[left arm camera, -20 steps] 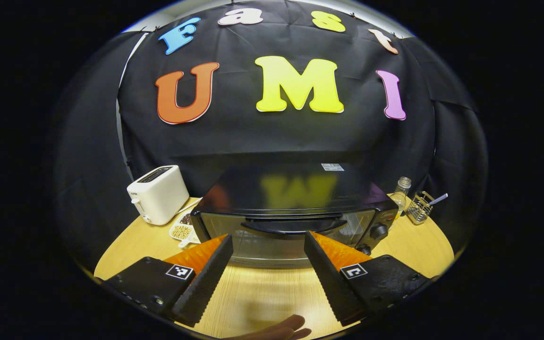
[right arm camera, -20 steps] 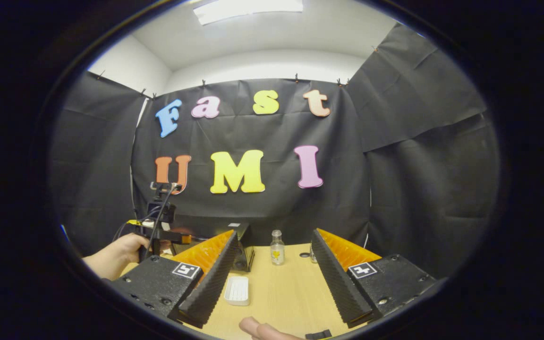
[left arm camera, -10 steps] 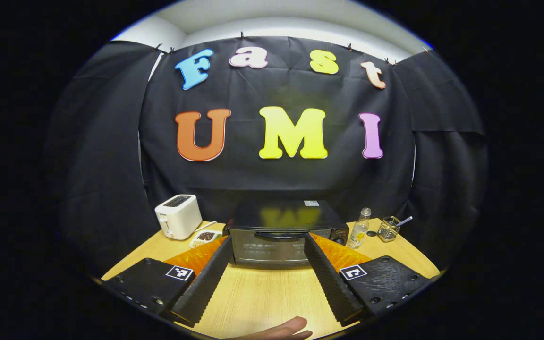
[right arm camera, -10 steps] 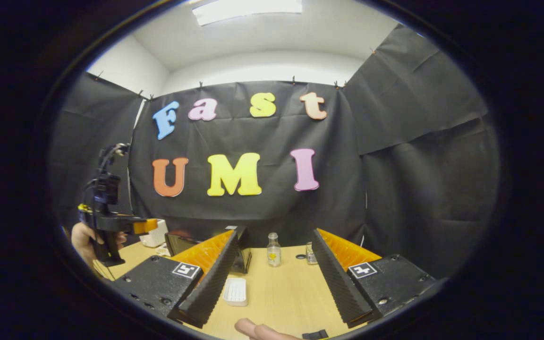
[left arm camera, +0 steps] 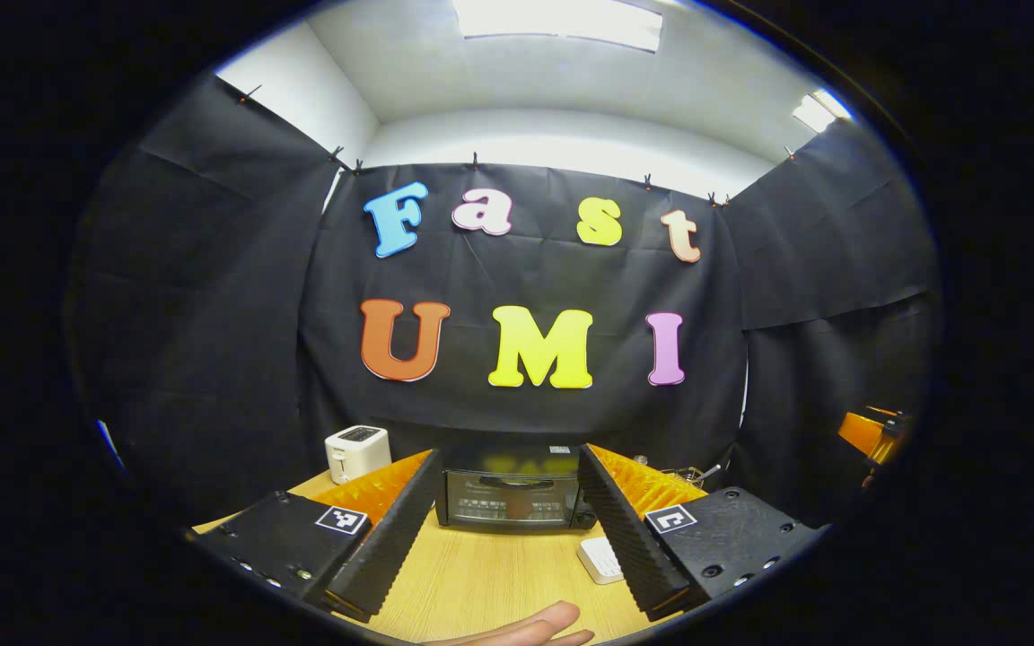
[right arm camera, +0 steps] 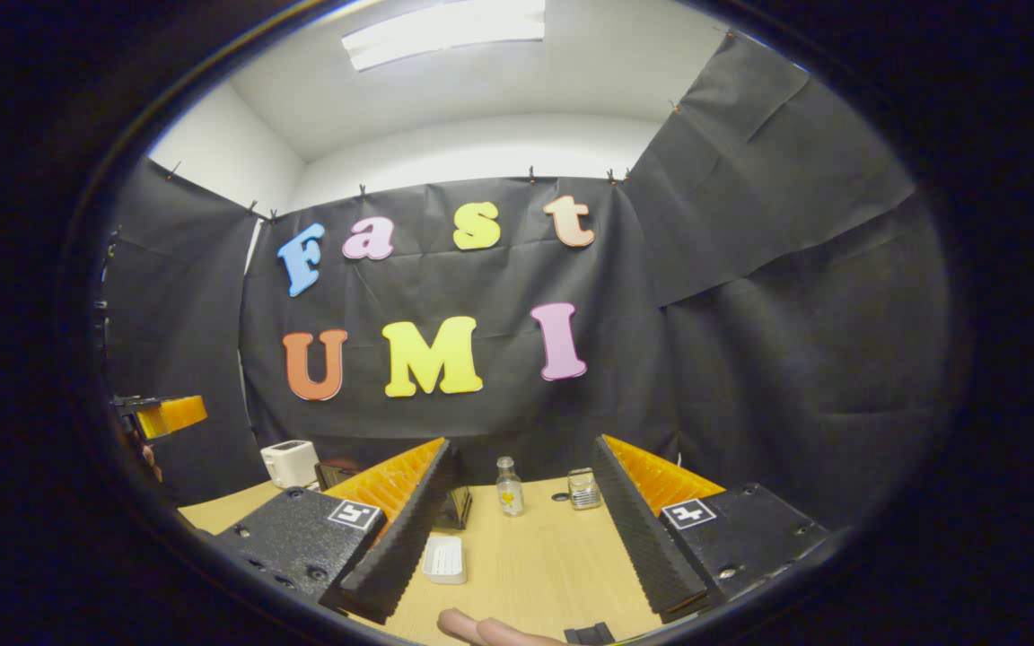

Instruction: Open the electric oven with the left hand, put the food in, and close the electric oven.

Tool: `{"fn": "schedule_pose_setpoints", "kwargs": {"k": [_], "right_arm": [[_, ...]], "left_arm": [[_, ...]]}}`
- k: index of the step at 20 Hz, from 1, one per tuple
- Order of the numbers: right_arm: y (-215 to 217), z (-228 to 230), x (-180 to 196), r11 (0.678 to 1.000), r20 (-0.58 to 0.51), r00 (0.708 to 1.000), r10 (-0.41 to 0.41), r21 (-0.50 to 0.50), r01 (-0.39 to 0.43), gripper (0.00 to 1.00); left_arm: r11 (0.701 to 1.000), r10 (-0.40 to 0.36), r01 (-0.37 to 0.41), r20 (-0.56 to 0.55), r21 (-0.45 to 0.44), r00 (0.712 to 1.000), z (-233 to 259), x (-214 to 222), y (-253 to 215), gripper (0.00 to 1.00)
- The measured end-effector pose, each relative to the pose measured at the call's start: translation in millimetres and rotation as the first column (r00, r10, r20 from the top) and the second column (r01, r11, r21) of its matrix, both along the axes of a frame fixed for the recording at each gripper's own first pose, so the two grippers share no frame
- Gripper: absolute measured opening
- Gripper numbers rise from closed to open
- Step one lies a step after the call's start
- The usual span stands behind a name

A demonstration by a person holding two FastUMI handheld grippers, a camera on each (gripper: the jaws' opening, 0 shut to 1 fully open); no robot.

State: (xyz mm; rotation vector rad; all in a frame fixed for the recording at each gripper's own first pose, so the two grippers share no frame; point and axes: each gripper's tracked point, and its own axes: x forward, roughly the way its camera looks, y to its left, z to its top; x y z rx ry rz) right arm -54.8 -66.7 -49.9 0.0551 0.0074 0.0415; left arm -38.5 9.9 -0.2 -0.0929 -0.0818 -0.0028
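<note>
- In the left gripper view the left tongs (left arm camera: 510,525) stand spread wide with nothing between them, held above the near edge of the table (left arm camera: 490,583).
- Framed in that gap, the electric oven (left arm camera: 508,489) sits at the far edge of the table, its door closed and the handle across the top of the glass.
- This view also gives a white toaster (left arm camera: 356,451) near the far left corner and a white dish (left arm camera: 600,558) just beside the right finger.
- In the right gripper view the right tongs (right arm camera: 526,529) are likewise parted and empty.
- Its left finger (right arm camera: 400,538) hides most of the oven.
- Past it stand a small bottle (right arm camera: 508,487) and a wire holder (right arm camera: 582,489) near the far edge.
</note>
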Motion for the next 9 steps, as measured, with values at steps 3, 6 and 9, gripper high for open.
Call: {"fn": "schedule_pose_setpoints", "kwargs": {"k": [3, 6, 9], "right_arm": [[5, -2, -7, 1.0, 0.0, 1.0, 0.017, -0.002, -0.017, 0.99], [15, -2, -10, 0.999, 0.002, 0.999, 0.04, -0.036, -0.04, 0.99], [19, -3, -13, 0.997, 0.013, 0.999, 0.037, -0.062, -0.036, 0.99]], "left_arm": [[1.0, -0.006, 0.006, 0.007, 0.019, 1.0, -9, -20, -8, 0.96], [0.997, -0.003, 0.004, -0.013, 0.073, 1.0, -16, -26, -9, 0.96], [0.997, -0.017, 0.02, -0.034, 0.078, 0.999, -23, -26, -13, 0.96]]}}
